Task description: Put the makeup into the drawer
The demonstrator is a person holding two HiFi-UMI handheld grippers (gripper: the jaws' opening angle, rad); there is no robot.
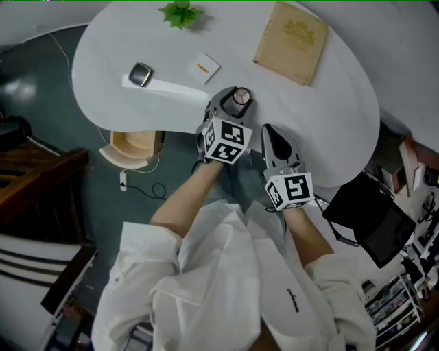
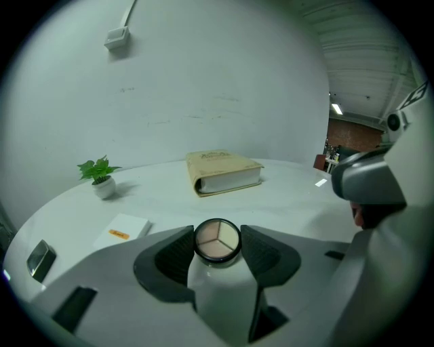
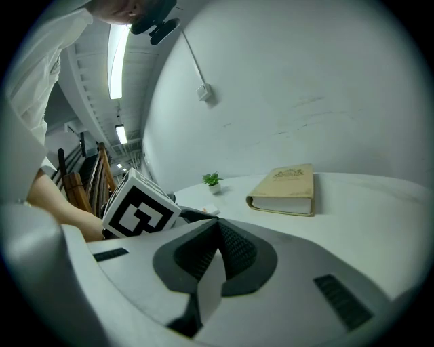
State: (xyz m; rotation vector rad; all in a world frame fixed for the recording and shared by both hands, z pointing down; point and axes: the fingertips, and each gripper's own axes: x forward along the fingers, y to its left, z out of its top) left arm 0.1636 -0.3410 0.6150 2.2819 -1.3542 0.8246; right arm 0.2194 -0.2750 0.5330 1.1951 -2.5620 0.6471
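Counter (image 1: 329, 123): white, rounded, runs ahead of both tools.
Book (image 1: 291, 41): flat on the counter, ahead and a bit right of the left tool (image 2: 217, 235), well apart.
White slab (image 1: 171, 88): ahead-left of the left tool, with a dark case (image 1: 140, 74) on its far end. Could be the drawer, can't confirm from these views.
Left tool: pitched down at the counter, jaws clamped on the compact (image 2: 217, 242). Pads meet its rim on both sides.
Right tool (image 3: 218, 227): just right of the left one, jaws together, nothing between them, idle.
Plant (image 1: 180, 14): far ahead-left, out of the way.
Card (image 1: 204, 68): ahead-left of the left tool, between it and the plant.
Compact: round, three shades showing, face up, seems to rest on the counter, dead centre at the jaw tips.

Key relation: makeup is already in line with the left tool, so no reach is needed. It's round, so there's no long axis to align. If the slab is the drawer, the carry goes left, and the left hand is nearer. My read: grasp step, early in the task. Risk: a thin rim grip could slip on lift.
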